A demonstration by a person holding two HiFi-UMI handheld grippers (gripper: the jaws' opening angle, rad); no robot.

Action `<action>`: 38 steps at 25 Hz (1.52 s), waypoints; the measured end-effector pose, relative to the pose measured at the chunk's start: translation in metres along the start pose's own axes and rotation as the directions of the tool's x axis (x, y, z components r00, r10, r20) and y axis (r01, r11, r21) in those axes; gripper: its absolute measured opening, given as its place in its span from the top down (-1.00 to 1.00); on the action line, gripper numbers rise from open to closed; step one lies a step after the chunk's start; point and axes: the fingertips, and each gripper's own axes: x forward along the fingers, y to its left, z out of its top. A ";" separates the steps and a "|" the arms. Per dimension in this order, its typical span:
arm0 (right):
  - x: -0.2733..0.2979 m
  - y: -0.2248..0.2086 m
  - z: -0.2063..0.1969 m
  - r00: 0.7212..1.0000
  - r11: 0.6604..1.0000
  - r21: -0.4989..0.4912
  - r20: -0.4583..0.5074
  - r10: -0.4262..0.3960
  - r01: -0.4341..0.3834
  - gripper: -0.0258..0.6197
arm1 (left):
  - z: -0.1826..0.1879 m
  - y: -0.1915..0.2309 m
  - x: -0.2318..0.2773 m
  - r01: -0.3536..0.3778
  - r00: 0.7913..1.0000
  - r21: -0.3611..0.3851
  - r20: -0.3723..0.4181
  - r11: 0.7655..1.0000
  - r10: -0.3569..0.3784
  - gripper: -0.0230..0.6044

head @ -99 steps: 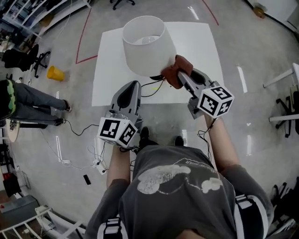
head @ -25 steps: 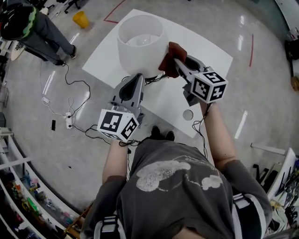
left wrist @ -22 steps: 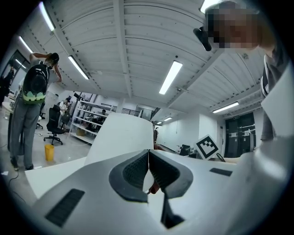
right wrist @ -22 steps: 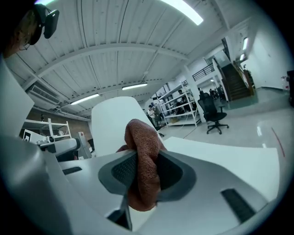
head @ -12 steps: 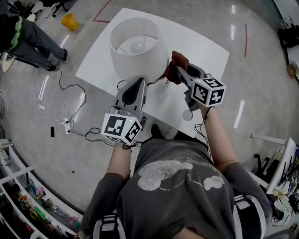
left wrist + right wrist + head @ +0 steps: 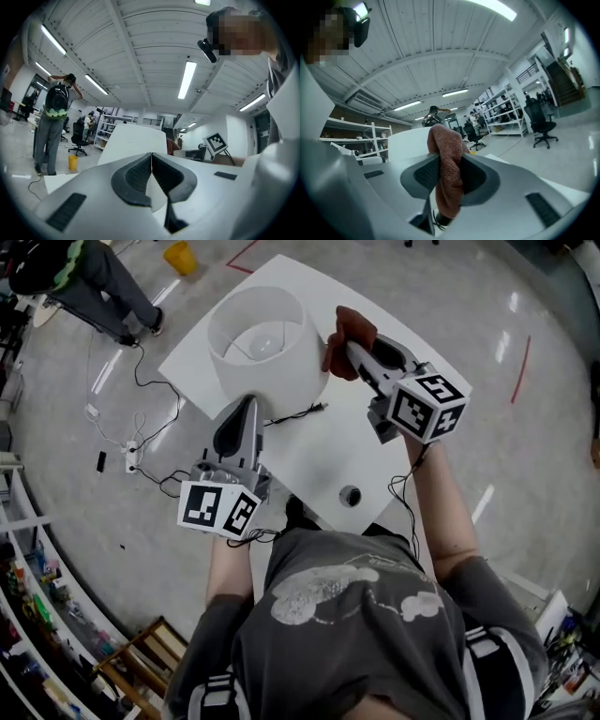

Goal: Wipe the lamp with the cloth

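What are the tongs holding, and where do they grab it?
The right tongs pinch the cloth around its bunched middle. The left tongs are shut, holding nothing.

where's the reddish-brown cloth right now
In the head view, the reddish-brown knitted cloth is clamped in the right gripper, up against the right side of the white drum lampshade.

Bright strip lights [image 6: 187, 79] overhead, floor [image 6: 525, 474] glare, fisheye-warped edges

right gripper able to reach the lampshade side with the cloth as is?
Probably yes: the right gripper is shut on the cloth right beside the lampshade, with nothing between them. The left gripper sits clear.
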 end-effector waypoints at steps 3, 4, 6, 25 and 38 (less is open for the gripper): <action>0.005 0.007 0.017 0.994 0.994 -0.037 0.020 0.108 -0.107 0.61 | -0.002 -0.017 -0.005 -0.067 0.998 0.036 0.015 0.997 0.067 0.90; 0.006 0.009 0.020 0.990 0.990 -0.048 0.022 0.137 -0.136 0.61 | -0.004 -0.024 -0.006 -0.084 0.996 0.043 0.018 0.996 0.083 0.90; 0.008 0.014 0.024 0.982 0.980 -0.075 0.014 0.188 -0.186 0.61 | -0.005 -0.038 -0.009 -0.113 0.993 0.050 0.023 0.992 0.112 0.90; 0.016 -0.032 -0.089 0.948 0.972 0.032 -0.214 0.235 -0.233 0.61 | -0.064 -0.062 -0.040 -0.353 0.935 0.032 -0.033 0.935 0.354 0.90; -0.041 -0.056 -0.114 0.975 0.983 0.086 -0.143 0.171 -0.160 0.61 | -0.110 -0.070 -0.021 -0.230 0.969 0.009 -0.095 0.973 0.230 0.90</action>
